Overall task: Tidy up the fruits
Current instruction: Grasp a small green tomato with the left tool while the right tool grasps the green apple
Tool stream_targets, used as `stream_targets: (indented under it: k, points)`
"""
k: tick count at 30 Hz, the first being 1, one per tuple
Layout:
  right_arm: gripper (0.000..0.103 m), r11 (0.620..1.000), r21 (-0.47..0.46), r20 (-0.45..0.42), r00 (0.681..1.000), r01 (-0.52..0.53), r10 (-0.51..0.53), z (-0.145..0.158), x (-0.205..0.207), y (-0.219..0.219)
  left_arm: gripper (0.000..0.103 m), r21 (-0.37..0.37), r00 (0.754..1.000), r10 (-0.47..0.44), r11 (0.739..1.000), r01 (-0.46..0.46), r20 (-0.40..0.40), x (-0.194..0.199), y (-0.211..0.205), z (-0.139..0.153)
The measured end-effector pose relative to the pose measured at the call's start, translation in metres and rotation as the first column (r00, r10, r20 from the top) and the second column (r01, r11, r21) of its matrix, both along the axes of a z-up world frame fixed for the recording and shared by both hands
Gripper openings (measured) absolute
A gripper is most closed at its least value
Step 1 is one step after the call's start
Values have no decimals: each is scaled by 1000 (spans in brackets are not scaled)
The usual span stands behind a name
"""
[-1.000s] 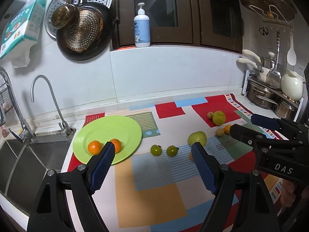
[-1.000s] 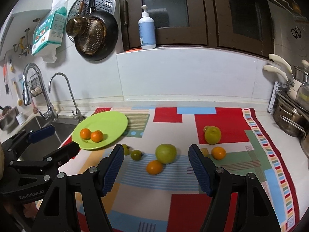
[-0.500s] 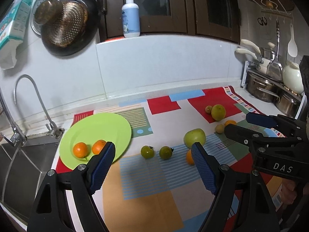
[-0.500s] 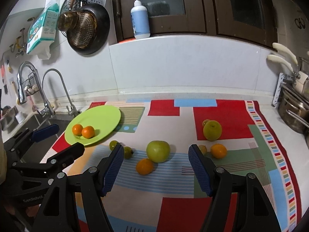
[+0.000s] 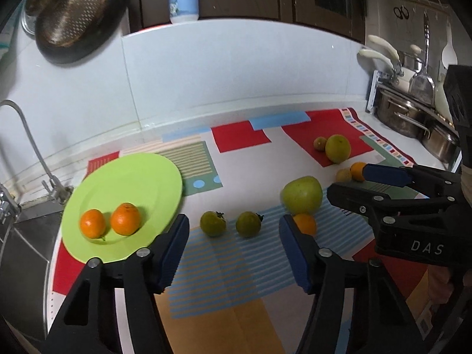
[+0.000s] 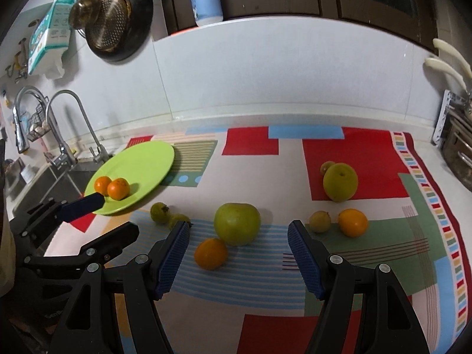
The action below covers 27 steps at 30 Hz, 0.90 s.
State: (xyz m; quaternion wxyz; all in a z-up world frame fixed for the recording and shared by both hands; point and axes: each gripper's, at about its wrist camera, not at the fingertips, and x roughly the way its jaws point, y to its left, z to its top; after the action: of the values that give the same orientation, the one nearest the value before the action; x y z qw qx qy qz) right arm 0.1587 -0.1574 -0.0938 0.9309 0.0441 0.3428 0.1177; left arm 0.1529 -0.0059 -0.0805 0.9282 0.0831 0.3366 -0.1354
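- Kitchen counter under a patchwork mat of red, blue, green and cream blocks [image 6: 354, 162]; white tiled wall behind, dark perforated pan [image 6: 118, 20] hanging on it, steel tap and sink [image 6: 67, 135] at the mat's left end.
- Round lime-green plate [image 5: 132, 183] sits at the mat's left edge with two small oranges [image 5: 112, 221] on it, just beside each other.
- My left gripper [image 5: 233, 250] hangs above the mat with nothing between its blue pads; its jaws are closing. Two small dark-green round fruits [image 5: 230, 224] lie on the mat just beyond the gap, apart from the pads.
- My right gripper [image 6: 239, 253] is spread, empty, not touching any fruit. A loose orange [image 6: 211, 253] lies in its gap, nearer the left pad, with a large green apple [image 6: 237, 224] touching it just behind.
- Further right: a yellow-green pear-like fruit [image 6: 340, 181] on a red block; a small yellowish fruit [image 6: 320, 221] and another orange [image 6: 352, 222] near the right pad.
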Motion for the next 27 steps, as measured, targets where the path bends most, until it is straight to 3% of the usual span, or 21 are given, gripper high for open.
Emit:
stream_targets:
  k: [15,27]
  points:
    - [70,998,54,-92,995,-24,28,-29,39,2,40,25,992,-81,996,84,-100,32,-19,-38]
    - [66,997,72,-136,990,-36,46,-41,56,7,34,11,985,-84,996,87,-150,52,-22,-51]
